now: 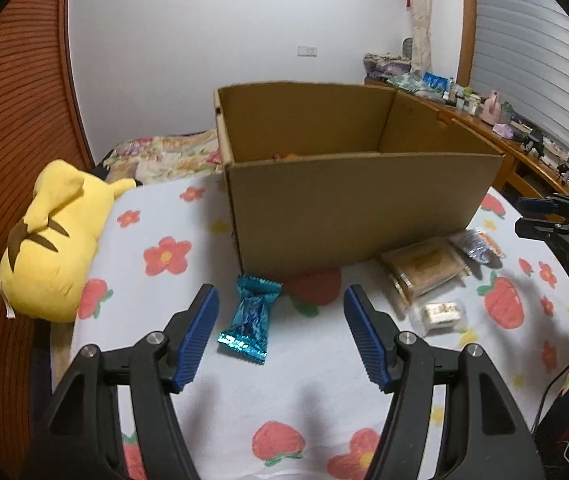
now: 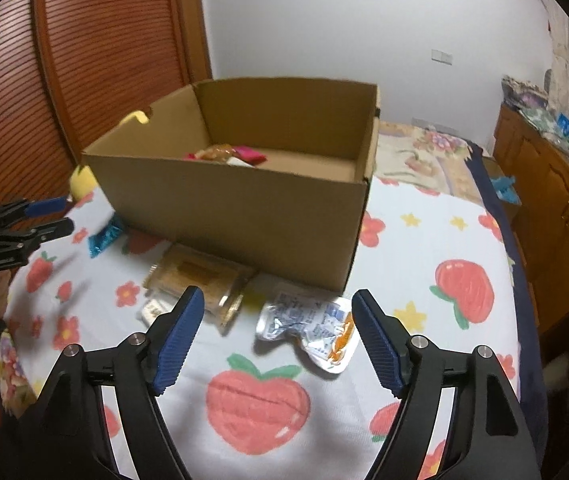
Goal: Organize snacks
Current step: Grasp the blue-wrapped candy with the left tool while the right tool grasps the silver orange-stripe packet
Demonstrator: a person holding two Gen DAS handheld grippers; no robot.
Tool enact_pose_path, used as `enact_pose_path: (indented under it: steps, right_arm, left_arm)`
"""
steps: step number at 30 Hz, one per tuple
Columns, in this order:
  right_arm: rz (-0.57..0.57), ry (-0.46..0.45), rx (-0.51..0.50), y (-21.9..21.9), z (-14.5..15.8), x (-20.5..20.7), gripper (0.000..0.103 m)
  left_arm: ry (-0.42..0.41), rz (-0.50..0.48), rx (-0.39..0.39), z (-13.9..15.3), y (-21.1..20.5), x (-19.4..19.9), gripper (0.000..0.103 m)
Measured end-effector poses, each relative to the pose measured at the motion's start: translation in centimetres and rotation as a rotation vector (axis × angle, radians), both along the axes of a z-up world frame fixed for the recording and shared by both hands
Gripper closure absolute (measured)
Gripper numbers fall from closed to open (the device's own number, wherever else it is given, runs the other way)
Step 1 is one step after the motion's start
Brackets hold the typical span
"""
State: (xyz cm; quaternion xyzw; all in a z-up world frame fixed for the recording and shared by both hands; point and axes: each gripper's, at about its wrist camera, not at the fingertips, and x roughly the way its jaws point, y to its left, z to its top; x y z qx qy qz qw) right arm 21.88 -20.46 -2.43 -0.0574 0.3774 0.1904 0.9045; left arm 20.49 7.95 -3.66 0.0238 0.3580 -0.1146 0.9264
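Observation:
An open cardboard box [image 1: 356, 196] stands on the bed; it also shows in the right wrist view [image 2: 244, 216], with several snacks [image 2: 224, 154] inside. My left gripper [image 1: 280, 300] is open, above a shiny blue candy packet [image 1: 250, 318] that lies between its fingers. My right gripper [image 2: 278, 304] is open over a crumpled silver pouch [image 2: 308, 326]. A clear pack of brown biscuits [image 2: 200, 276] and a small white packet [image 2: 152, 310] lie in front of the box. The biscuit pack [image 1: 424, 270], white packet [image 1: 442, 314] and pouch [image 1: 478, 246] show in the left view too.
The bed sheet [image 1: 284, 392] is white with strawberries and flowers. A yellow plush toy [image 1: 52, 240] lies at the left. A wooden louvred wardrobe [image 2: 96, 40] stands behind. A wooden sideboard [image 2: 556, 200] with clutter runs along the right.

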Motion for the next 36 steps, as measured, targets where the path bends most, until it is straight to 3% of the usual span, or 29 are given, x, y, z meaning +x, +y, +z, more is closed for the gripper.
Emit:
enact_pose_path:
  steps: [7,21,29,32,36]
  right_arm:
    - [-0.028,0.042,-0.006,-0.5,-2.0,2.0,0.024]
    - [-0.043,0.107,0.005,-0.7,-4.7,3.4,0.023]
    - [-0.048,0.122,-0.01,-0.3,-5.6,3.5,0.022]
    - [-0.055,0.12,-0.02,-0.1,-5.7,3.5,0.022]
    - [-0.068,0.118,-0.032,-0.2,-6.1,3.5,0.021]
  left_arm:
    - [0.048,0.023,0.017,-2.1,0.4,1.7,0.038]
    - [0.149,0.032,0.033,-5.5,0.7,4.9,0.064]
    - [0.151,0.03,0.044,-6.0,0.7,5.0,0.069]
    - [0.144,0.032,0.046,-6.0,0.7,4.9,0.08]
    - [0.141,0.038,0.044,-5.9,0.6,4.5,0.082]
